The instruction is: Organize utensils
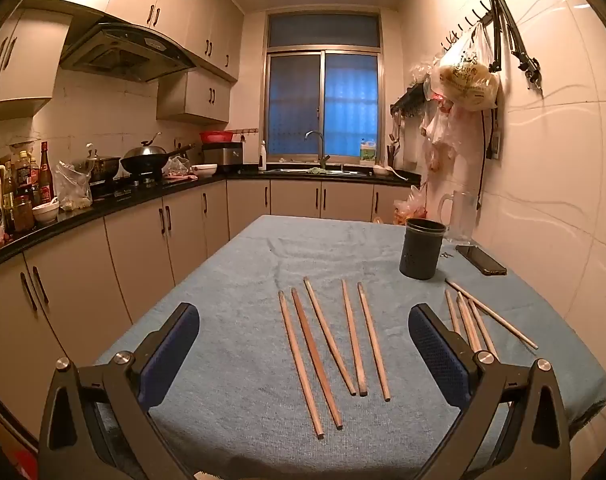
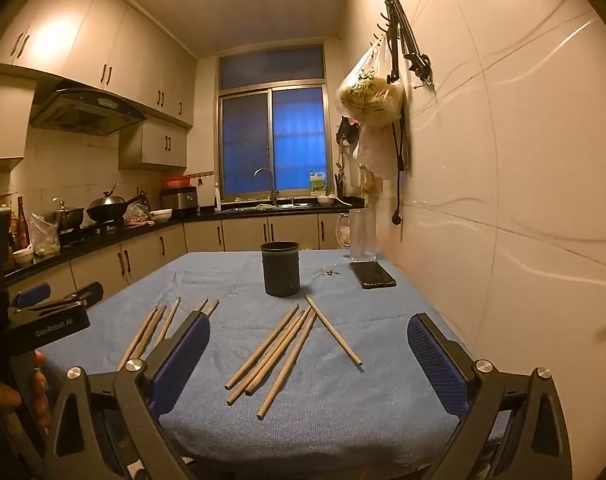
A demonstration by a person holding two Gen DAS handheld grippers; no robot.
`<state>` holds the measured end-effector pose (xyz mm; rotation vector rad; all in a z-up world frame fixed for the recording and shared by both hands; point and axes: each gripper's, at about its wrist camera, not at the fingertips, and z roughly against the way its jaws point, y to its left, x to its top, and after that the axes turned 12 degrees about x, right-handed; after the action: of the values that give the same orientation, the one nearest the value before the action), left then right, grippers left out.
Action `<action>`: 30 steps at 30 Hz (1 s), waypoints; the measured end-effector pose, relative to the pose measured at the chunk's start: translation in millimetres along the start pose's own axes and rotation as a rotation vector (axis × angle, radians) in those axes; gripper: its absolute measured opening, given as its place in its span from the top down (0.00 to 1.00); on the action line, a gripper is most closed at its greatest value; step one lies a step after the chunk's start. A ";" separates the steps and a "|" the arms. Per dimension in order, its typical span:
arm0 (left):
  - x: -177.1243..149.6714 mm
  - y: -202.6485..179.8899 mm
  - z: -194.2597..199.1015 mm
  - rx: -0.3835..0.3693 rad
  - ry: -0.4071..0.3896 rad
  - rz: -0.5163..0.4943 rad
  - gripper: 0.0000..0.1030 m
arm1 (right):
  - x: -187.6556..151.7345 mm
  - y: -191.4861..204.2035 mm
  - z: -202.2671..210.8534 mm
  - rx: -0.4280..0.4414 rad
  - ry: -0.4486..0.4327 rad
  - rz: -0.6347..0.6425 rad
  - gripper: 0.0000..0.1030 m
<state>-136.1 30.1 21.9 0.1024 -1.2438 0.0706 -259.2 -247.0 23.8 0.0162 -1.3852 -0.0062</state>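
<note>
The left claw (image 1: 303, 344) is hovering released above the near edge of the tabletop (image 1: 239, 264), its blue-padded fingers (image 1: 171, 352) standing wide with nothing between them. Below and ahead of it, five dark wooden chopsticks (image 1: 327, 348) are lying loose on the blue towel (image 1: 263, 420) that is covering the tabletop, fanned side by side and pointing from the near edge toward the far one. The right claw (image 2: 309, 364) is likewise hanging released and empty over the near edge, closer to the right side by the tiled wall (image 2: 523, 200). Ahead of it a second cluster of paler chopsticks (image 2: 275, 356) is resting in a loose bundle, with one stick (image 2: 333, 330) crossing away to the right of the others, its far end touching theirs. A black utensil holder (image 2: 281, 268) is standing upright beyond this bundle, toward the far right part of the tabletop, apart from every stick and showing nothing inside from these angles. A dark phone (image 2: 372, 275) is lying flat near the right edge, and a clear glass pitcher (image 2: 361, 236) is standing at the far right corner. In the right wrist view, a hand (image 2: 27, 392) is gripping the left handle at the frame's left side.
</note>
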 end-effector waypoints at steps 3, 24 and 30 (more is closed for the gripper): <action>0.6 0.2 0.1 0.002 0.001 -0.002 0.00 | 0.9 3.3 0.3 -0.004 0.000 -0.002 0.03; -0.1 -3.3 -2.6 0.004 0.014 -0.006 0.00 | -0.8 3.5 -3.2 -0.008 0.009 0.014 0.03; -1.3 -4.2 -6.7 0.003 0.024 -0.008 0.00 | -1.6 5.1 -6.2 -0.014 0.039 0.016 0.03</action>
<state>-129.7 26.7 18.4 0.1089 -1.2197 0.0661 -253.4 -241.9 21.2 -0.0070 -1.3464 -0.0020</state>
